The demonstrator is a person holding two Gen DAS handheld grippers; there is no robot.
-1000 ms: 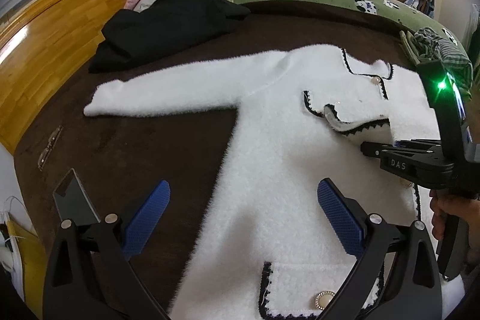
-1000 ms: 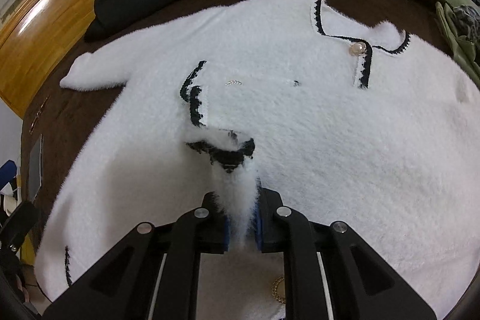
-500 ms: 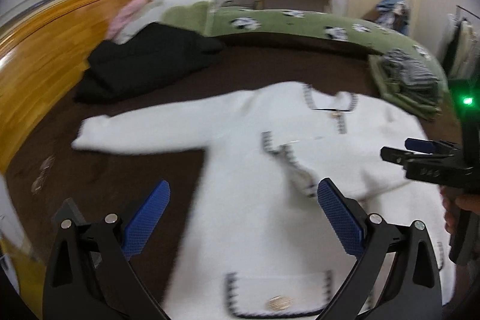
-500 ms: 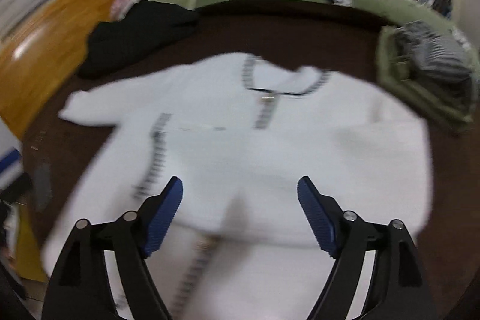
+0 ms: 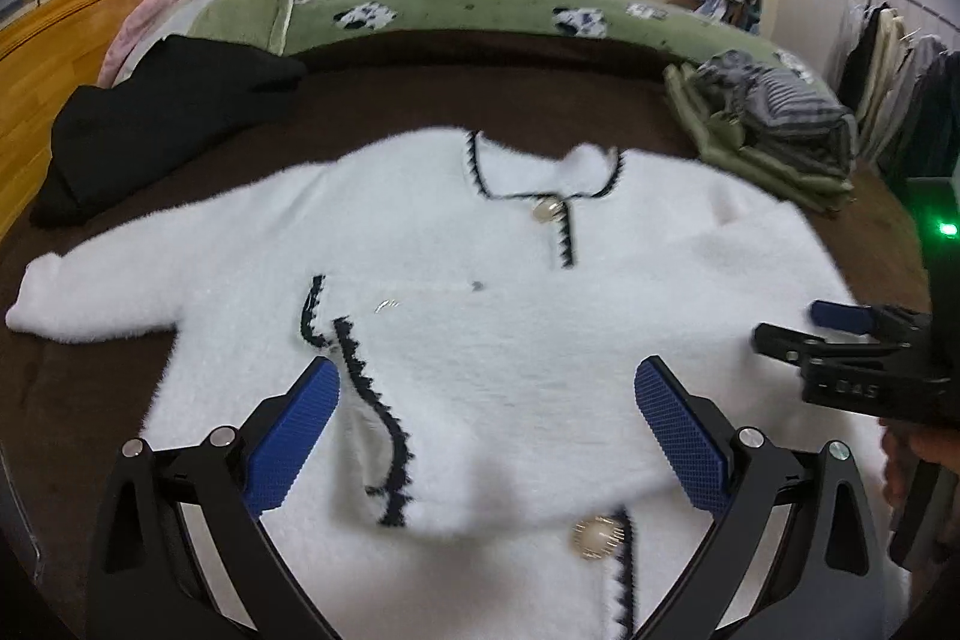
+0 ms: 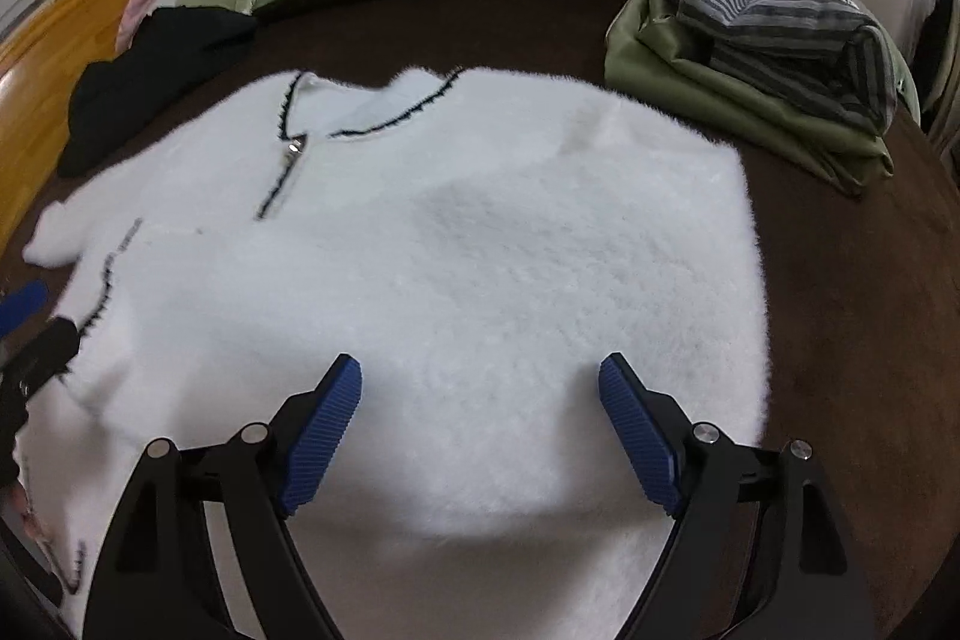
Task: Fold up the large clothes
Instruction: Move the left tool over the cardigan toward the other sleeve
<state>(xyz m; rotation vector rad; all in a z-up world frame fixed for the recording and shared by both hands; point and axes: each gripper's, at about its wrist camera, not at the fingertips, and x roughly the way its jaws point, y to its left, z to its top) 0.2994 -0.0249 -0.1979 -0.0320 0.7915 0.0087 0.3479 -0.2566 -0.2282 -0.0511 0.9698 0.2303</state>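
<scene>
Bed covered in dark brown plush fills both of your views, with a wooden headboard on the left and a green blanket with cow patches rolled along the far side. Spread flat across the brown surface in front of you lies the white fluffy cardigan, black zigzag trim at its collar and placket, a pearl button at the neck and another near the hem. One sleeve stretches out to the left on the brown cover; the other is folded inward over the chest, its trimmed cuff lying near the middle of the front. A black garment sits heaped near the headboard, well apart from the cardigan, and a stack of folded clothes in green and grey stripes rests at the far right of the bed, near the cardigan's shoulder. Your left tool hangs over the lower front of the cardigan with its blue pads spread wide and nothing between them. Your right tool has just been opening; its jaws stand wide apart above the folded right side of the cardigan, gripping nothing.
</scene>
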